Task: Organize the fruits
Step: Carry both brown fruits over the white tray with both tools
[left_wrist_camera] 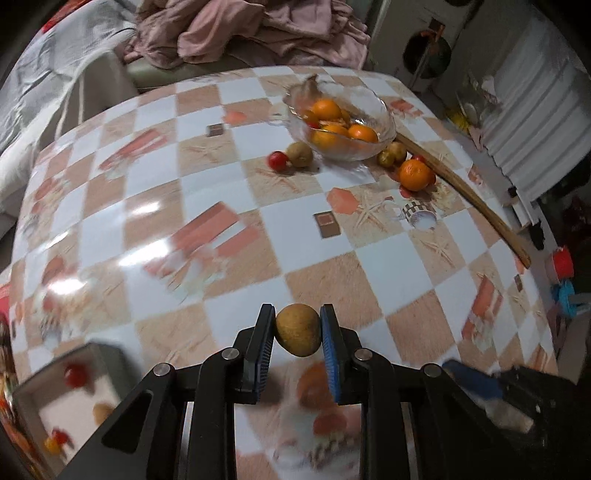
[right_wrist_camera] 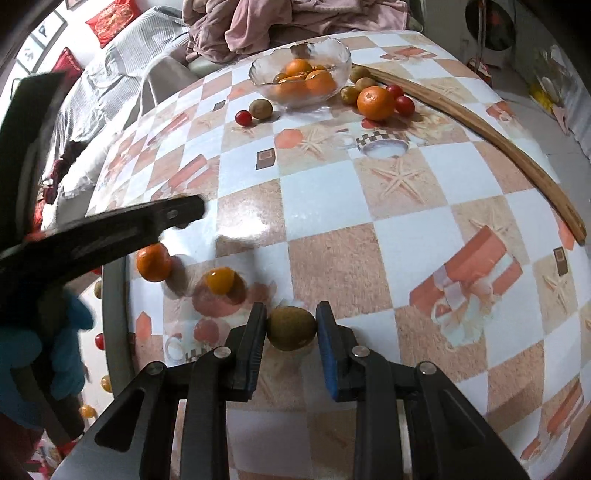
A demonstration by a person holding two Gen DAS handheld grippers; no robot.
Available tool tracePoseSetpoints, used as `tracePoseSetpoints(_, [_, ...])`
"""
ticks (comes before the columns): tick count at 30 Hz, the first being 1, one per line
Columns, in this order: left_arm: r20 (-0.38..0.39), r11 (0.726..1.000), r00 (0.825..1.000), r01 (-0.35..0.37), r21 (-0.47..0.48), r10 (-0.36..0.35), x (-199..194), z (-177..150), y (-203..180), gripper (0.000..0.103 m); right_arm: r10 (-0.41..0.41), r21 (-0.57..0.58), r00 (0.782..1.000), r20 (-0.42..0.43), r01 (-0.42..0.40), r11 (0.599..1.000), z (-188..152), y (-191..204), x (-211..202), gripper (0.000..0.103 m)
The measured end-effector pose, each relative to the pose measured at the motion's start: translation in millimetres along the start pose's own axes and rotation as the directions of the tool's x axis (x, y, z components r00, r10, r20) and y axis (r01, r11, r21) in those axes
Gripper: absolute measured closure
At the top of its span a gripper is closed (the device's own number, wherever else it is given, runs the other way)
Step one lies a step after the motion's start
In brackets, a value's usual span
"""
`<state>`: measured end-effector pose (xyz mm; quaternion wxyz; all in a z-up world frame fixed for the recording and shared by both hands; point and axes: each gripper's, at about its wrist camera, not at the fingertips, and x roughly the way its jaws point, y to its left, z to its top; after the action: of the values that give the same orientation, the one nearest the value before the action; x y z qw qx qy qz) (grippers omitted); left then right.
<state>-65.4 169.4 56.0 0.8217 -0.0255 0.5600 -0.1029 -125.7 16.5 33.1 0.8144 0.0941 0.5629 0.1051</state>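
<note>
My left gripper (left_wrist_camera: 297,334) is shut on a brown-green kiwi (left_wrist_camera: 297,329), held above the table. My right gripper (right_wrist_camera: 291,326) is shut on another kiwi (right_wrist_camera: 291,327) near the table's front left. A glass bowl (left_wrist_camera: 380,123) with oranges (left_wrist_camera: 325,109) stands at the far side; it also shows in the right wrist view (right_wrist_camera: 334,55). Around it lie a kiwi (right_wrist_camera: 260,108), a cherry tomato (right_wrist_camera: 243,117), a loose orange (right_wrist_camera: 375,102) and more small fruits. An orange (right_wrist_camera: 153,261) and a yellow tomato (right_wrist_camera: 220,280) lie near the left arm (right_wrist_camera: 110,232).
A grey tray (left_wrist_camera: 26,391) with small fruits sits low at the left; its rim shows in the right wrist view (right_wrist_camera: 114,314). A curved wooden stick (right_wrist_camera: 498,133) lies along the table's right side. Pink cloth (right_wrist_camera: 277,22) is piled behind the table.
</note>
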Motion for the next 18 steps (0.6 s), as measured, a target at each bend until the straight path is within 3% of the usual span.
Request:
tracePoseSetpoints(10, [0.011, 0.987, 0.997, -0.08, -0.137, 0.082, -70, -74, 60, 0.077, 0.031, -0.08, 0.999, -0.023, -0.033, 0.996, -10, 39, -20, 0.073])
tracePoseSetpoints(18, [-0.039, 0.943, 0.984, -0.175, -0.284, 0.171, -110, -148, 117, 0.077, 0.09, -0.189, 0.993, -0.081, -0.104, 0.976, -23, 101, -16, 0.073])
